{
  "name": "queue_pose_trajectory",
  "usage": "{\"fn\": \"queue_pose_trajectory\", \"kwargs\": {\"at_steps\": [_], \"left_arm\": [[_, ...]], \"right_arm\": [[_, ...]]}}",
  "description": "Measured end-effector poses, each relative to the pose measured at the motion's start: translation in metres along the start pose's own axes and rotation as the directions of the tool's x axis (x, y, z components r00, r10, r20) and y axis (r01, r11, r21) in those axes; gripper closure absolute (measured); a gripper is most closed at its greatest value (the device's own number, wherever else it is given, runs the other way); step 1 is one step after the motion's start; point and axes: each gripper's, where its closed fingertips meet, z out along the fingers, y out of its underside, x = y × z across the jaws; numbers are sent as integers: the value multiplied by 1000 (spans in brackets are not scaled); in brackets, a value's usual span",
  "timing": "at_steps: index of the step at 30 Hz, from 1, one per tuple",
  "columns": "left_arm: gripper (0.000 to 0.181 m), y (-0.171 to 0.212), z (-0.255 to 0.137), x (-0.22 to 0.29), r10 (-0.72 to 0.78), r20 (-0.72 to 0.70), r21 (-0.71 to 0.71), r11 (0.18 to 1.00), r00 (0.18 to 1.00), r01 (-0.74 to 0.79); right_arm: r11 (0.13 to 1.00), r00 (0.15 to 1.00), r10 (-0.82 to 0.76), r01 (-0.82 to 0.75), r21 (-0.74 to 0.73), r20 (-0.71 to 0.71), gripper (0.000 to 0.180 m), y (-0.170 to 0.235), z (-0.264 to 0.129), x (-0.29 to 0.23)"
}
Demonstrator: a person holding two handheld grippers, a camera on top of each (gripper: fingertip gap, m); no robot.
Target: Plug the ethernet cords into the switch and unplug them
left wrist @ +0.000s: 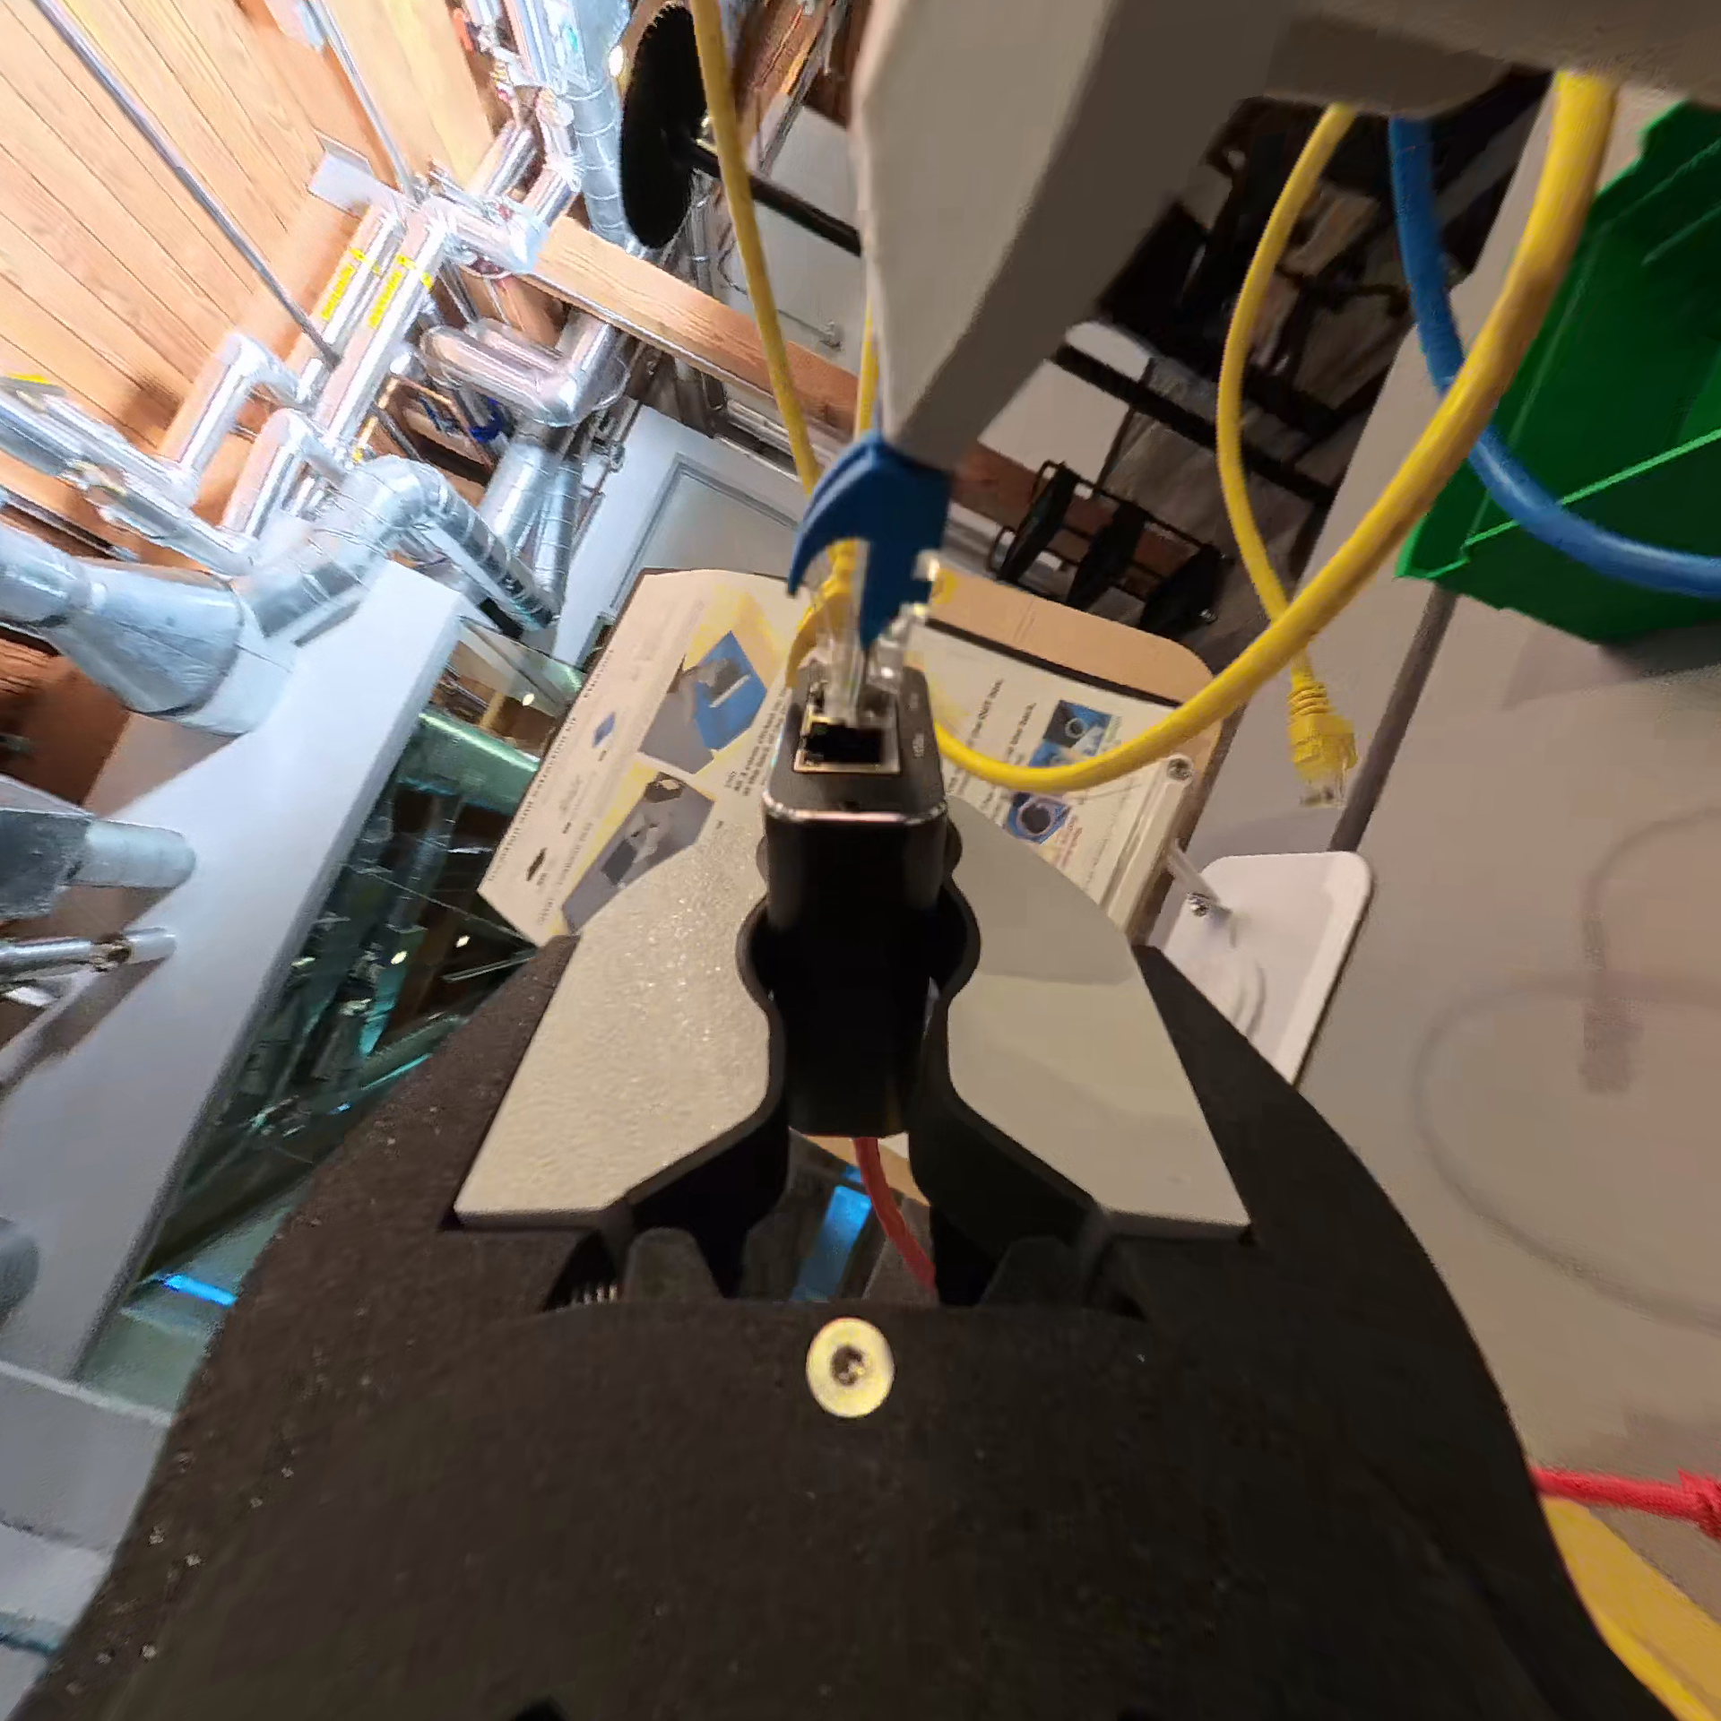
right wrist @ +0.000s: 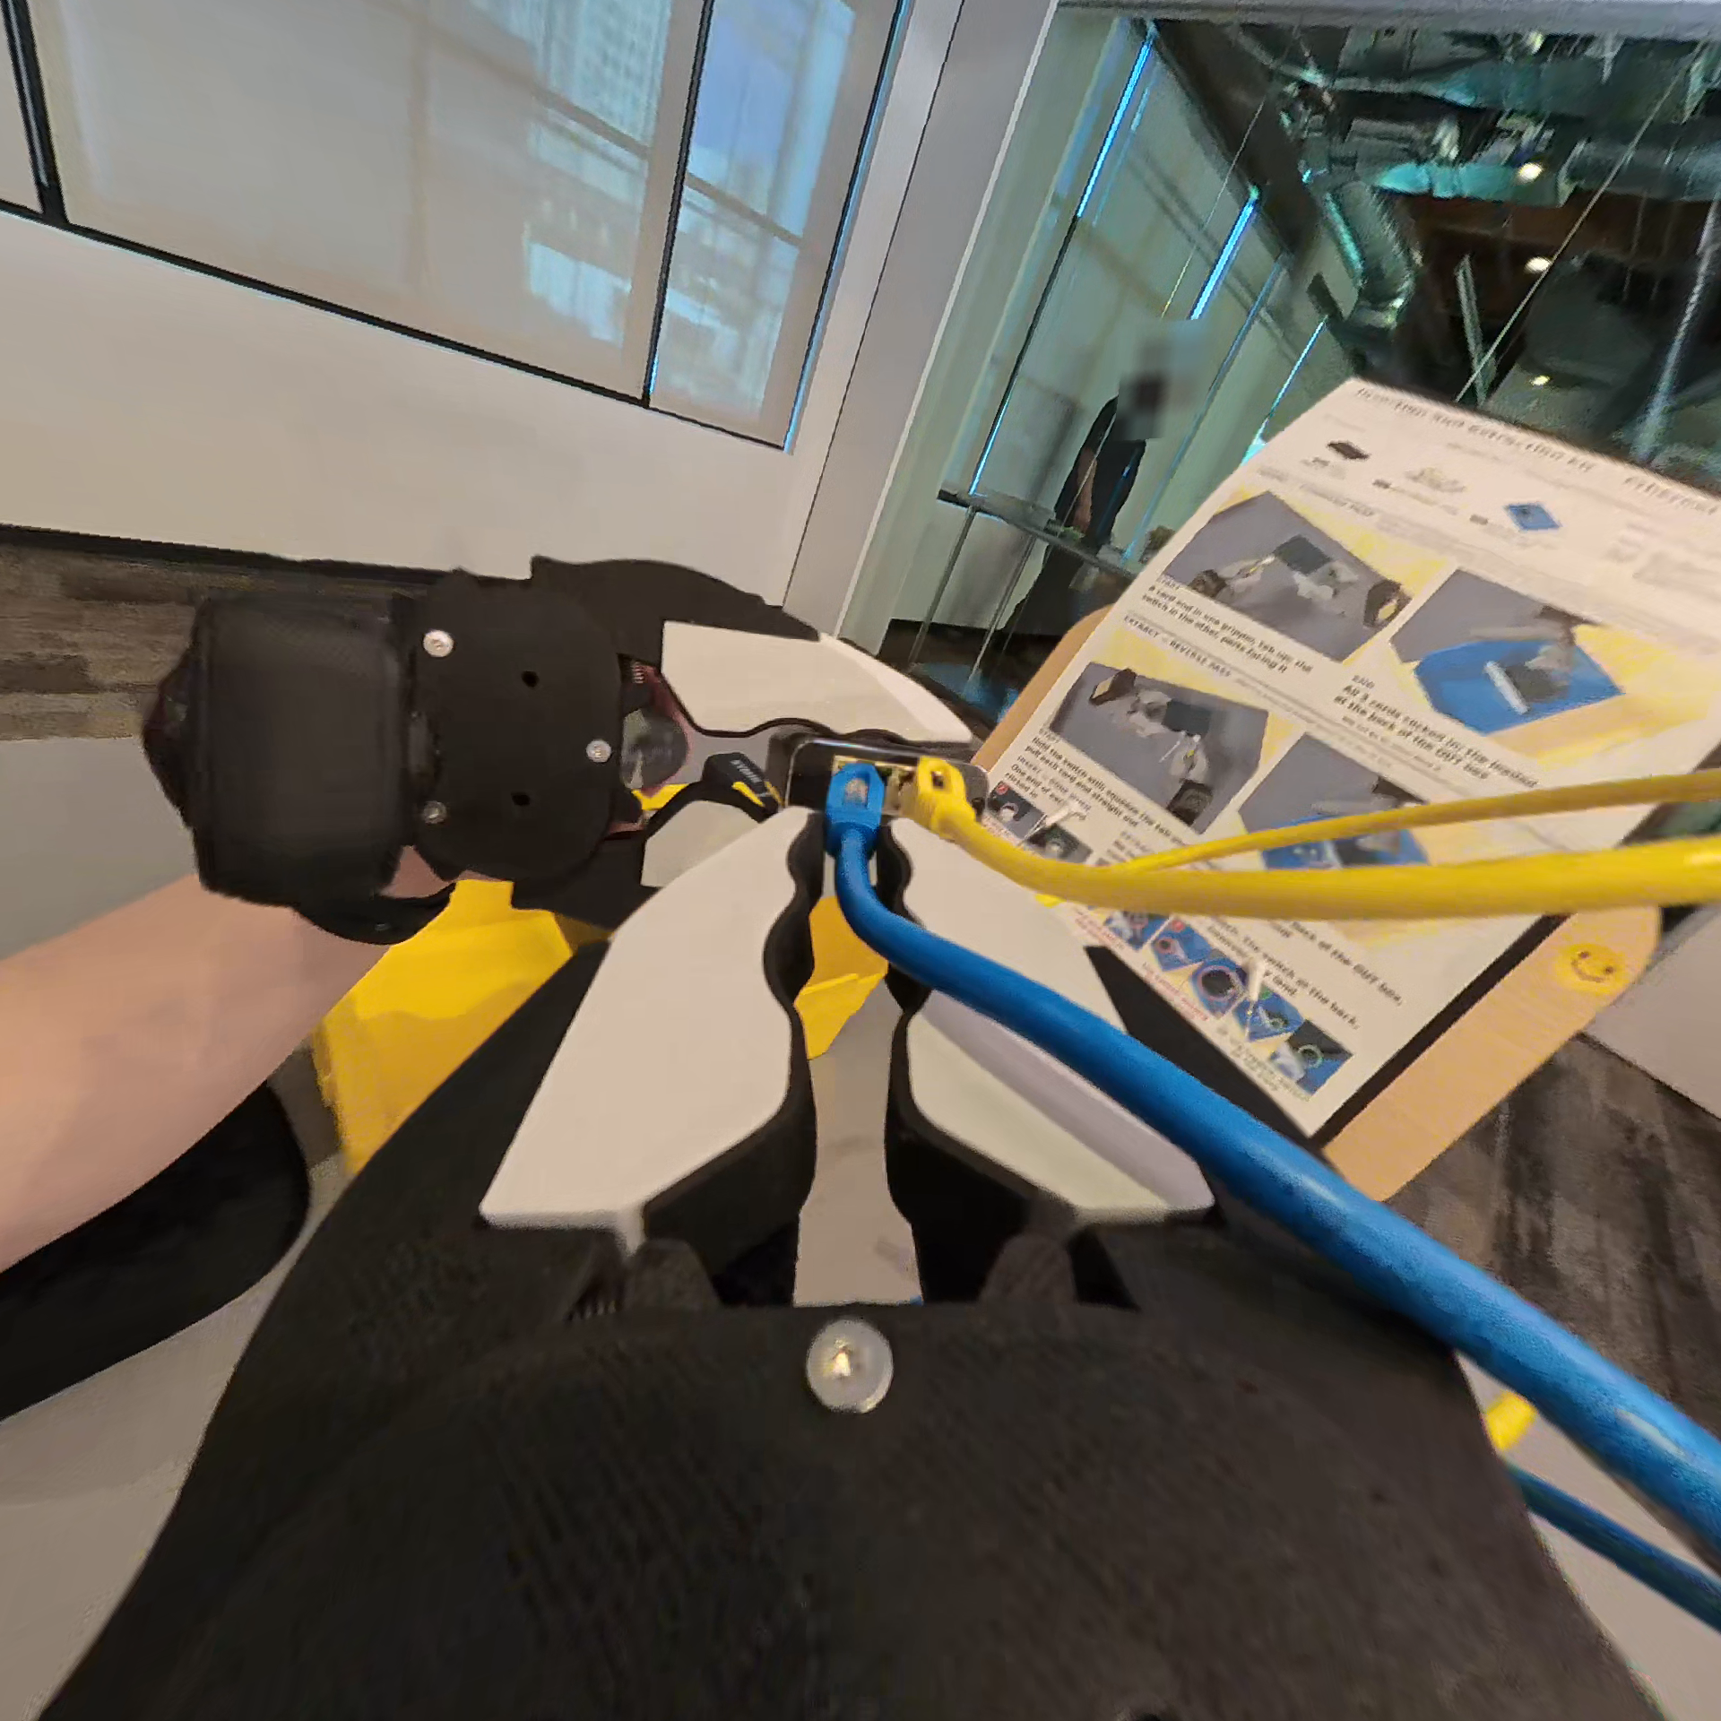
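Observation:
My left gripper (left wrist: 852, 908) is shut on the black switch (left wrist: 852, 838) and holds it in the air, ports facing away. A blue ethernet plug (left wrist: 871, 531) and a yellow plug (left wrist: 824, 615) sit in its ports; the nearest port (left wrist: 843, 745) is empty. In the right wrist view my right gripper (right wrist: 852, 829) is shut on the blue plug (right wrist: 855, 792) at the switch (right wrist: 885, 768). The blue cord (right wrist: 1164, 1071) trails back right. The yellow plug (right wrist: 936, 787) sits beside it. The left gripper (right wrist: 810, 736), held by a hand, is to the left.
An instruction sheet on a cardboard board (right wrist: 1397, 698) stands behind the switch. A green bin (left wrist: 1602, 372) is at the right and a yellow bin (right wrist: 438, 987) below. A loose yellow plug (left wrist: 1315, 736) hangs free. A red cord (left wrist: 894, 1211) leaves the switch's back. My right fingertips sit around 8 cm from my left ones.

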Motion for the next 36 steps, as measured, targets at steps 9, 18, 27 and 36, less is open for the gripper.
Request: {"fn": "queue_pose_trajectory", "kwargs": {"at_steps": [9,18,27,36], "left_arm": [[155,-5,-9,-14,74,110,32,996,991,-78],[155,-26,-17,-13,147,178,109,980,973,-168],[155,-53,-31,-9,160,178,188,963,971,-194],[154,-53,-25,-13,90,244,144,981,966,-127]], "right_arm": [[997,998,-68,68,29,-13,170,-6,6,1],[991,991,-104,95,95,87,169,-9,-9,-8],[981,969,-182,167,99,170,169,-15,-33,-19],[909,909,-414,411,65,36,169,-19,-33,-30]]}}
